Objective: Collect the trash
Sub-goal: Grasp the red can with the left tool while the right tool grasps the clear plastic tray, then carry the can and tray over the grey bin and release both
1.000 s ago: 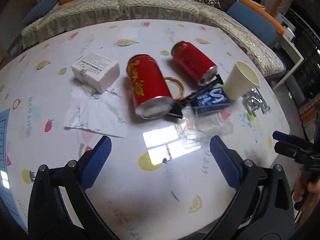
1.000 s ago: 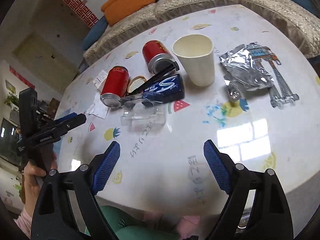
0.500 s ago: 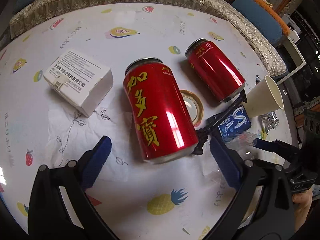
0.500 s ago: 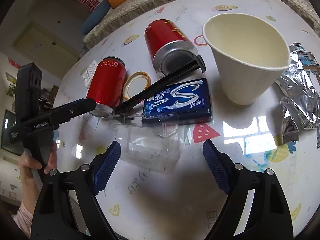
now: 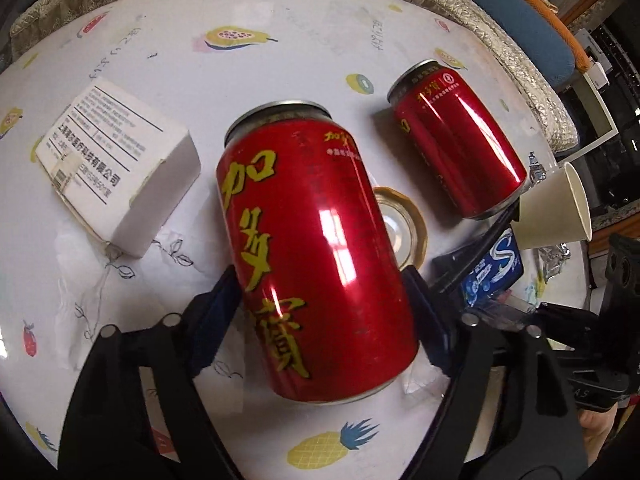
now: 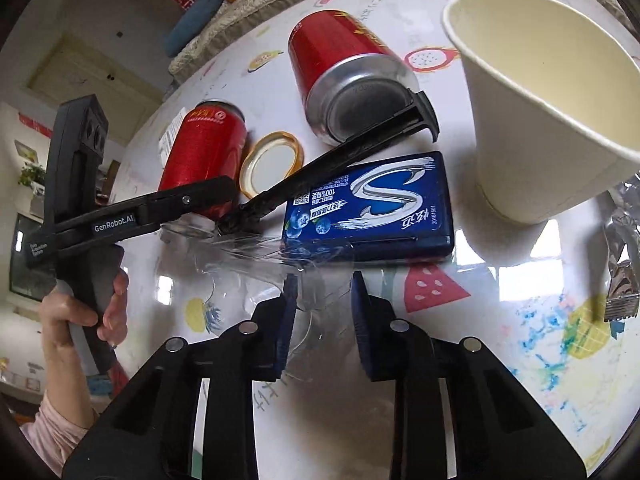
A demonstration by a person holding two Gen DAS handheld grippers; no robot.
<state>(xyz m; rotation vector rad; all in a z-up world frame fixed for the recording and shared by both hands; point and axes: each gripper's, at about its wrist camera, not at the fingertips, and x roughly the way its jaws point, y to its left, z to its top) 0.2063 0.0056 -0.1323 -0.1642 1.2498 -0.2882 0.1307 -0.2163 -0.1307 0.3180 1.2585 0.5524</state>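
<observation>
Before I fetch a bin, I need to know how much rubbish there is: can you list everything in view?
cans: two, red, lying on the table; one is between the left fingers.
box: one, white, left of the cans.
lid: one, gold-rimmed, between the cans.
gum pack: one, blue, near the cup.
cup: one, cream, upright.
black tool: one, leaning across the gum pack.
clear plastic wrapper: one, between the right fingers.
foil wrapper: one, silver, right edge.
table: white, fruit print.
left hand-held gripper: closing around a can.
right hand-held gripper: closing on the wrapper.
</observation>
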